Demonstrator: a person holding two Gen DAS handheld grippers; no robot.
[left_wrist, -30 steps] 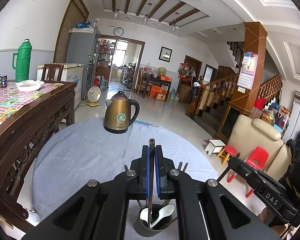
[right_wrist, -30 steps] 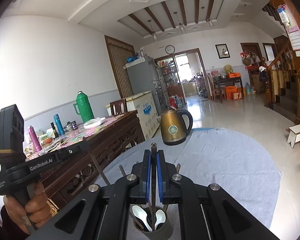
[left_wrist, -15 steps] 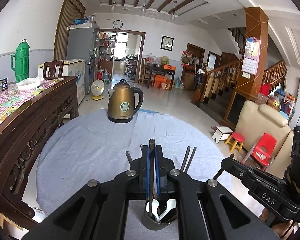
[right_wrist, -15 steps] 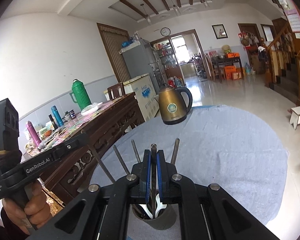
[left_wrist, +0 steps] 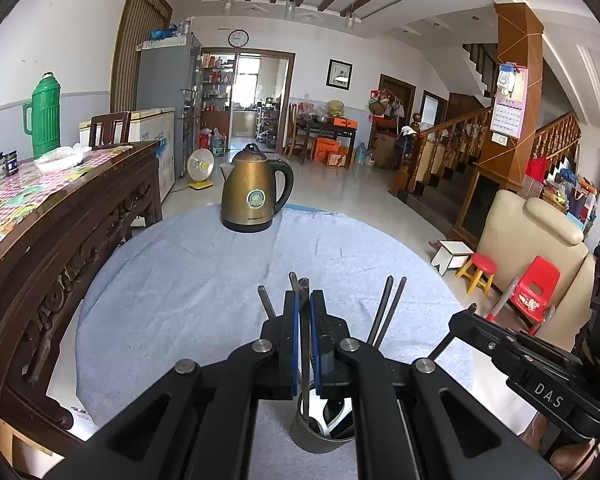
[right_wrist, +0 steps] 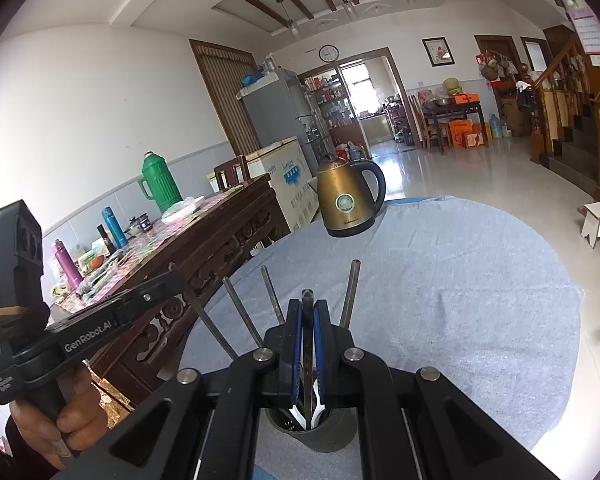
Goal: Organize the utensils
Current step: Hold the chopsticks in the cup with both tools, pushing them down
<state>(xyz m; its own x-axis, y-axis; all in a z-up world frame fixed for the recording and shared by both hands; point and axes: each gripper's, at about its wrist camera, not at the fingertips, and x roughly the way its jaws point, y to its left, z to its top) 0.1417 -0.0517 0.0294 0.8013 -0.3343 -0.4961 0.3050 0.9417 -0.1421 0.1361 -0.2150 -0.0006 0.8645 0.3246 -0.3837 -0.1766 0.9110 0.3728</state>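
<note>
A dark grey utensil cup (left_wrist: 316, 438) (right_wrist: 320, 436) stands on the cloth-covered round table (left_wrist: 172, 300) just below both grippers. It holds white spoons (right_wrist: 318, 402) and several metal chopsticks (left_wrist: 388, 308) (right_wrist: 350, 292) leaning outward. My left gripper (left_wrist: 304, 300) is shut on one upright metal chopstick (left_wrist: 305, 380) whose lower end reaches into the cup. My right gripper (right_wrist: 307, 308) is shut on another chopstick (right_wrist: 308, 368), which also dips into the cup. Each gripper shows in the other's view, the right one (left_wrist: 460, 318) at the right and the left one (right_wrist: 176, 280) at the left, held by a hand (right_wrist: 60, 420).
A bronze electric kettle (left_wrist: 256, 192) (right_wrist: 350, 200) stands at the table's far edge. A carved dark wooden sideboard (left_wrist: 60, 232) (right_wrist: 220, 236) with a green thermos (left_wrist: 44, 116) and bottles runs along the left. A cream armchair (left_wrist: 532, 236) and small red stools are at the right.
Both grippers have sunk toward the cup, each with its chopstick going lower into it. The chopsticks standing in the cup now rise higher beside the fingers.
</note>
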